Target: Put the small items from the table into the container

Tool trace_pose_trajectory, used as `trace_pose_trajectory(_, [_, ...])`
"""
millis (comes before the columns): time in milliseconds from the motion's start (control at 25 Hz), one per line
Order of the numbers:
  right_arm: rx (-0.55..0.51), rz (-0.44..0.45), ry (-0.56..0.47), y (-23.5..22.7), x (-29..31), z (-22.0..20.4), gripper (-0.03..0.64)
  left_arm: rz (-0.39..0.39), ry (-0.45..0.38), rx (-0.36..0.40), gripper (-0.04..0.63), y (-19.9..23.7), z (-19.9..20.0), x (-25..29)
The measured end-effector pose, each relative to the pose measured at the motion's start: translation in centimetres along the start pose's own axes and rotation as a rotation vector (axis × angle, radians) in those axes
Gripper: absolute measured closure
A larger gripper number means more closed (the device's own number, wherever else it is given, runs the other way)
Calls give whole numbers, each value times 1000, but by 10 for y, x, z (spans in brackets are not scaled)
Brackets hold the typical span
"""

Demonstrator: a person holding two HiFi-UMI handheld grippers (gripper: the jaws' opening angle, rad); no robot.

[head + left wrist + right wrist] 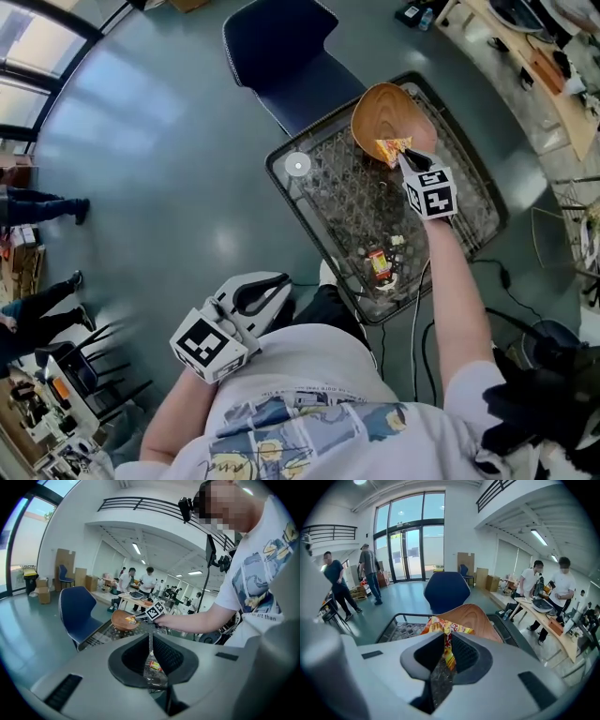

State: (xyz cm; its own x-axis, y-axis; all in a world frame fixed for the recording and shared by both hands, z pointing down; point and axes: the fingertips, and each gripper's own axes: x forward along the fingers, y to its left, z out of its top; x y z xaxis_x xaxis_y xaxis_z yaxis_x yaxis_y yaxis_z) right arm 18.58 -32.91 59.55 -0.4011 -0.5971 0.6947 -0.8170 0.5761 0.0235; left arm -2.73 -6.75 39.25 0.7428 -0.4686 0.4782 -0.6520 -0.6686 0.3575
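A wooden bowl (375, 111) stands at the far end of the mesh-topped table (281, 180). My right gripper (398, 156) is shut on an orange and yellow snack packet (391, 146) and holds it over the bowl's near rim. In the right gripper view the packet (445, 631) sticks up between the pads, with the bowl (477, 619) just behind it. A small red packet (378, 266) and a white item (397, 242) lie near the table's front edge. My left gripper (281, 284) hangs off the table by the person's body, its jaws together and empty (150, 656).
A blue chair (281, 56) stands beyond the table's far left corner. A round white disc (297, 165) sits on the table's left corner. Cables and a dark bag lie on the floor at the right. People stand at the far left and by desks.
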Motion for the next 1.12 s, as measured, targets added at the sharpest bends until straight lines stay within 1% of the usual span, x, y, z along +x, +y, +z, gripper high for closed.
trace_pose_trajectory(200, [22, -33, 47, -22, 41, 1, 563, 64, -5, -36, 584, 15, -3, -19])
trace_pose_trajectory(400, [37, -25, 122, -34, 76, -14, 561, 126, -3, -75, 584, 22, -14, -30])
trace_pose_trajectory(600, [23, -24, 122, -24, 82, -8, 545, 131, -12, -82, 584, 33, -18, -42])
trace_pose_trajectory(720, [35, -34, 102, -14, 68, -7, 545, 115, -19, -75, 584, 35, -17, -47])
trace_pose_trajectory(800, [45, -41, 83, -4, 52, -8, 545, 90, -23, -57, 584, 35, -16, -49])
trace_pose_trajectory(920, [58, -52, 54, 16, 20, -12, 545, 31, -28, -24, 584, 32, -15, -50])
trace_pose_trajectory(1120, [68, -72, 12, 63, -45, -25, 545, -71, -39, 27, 584, 18, -17, -62])
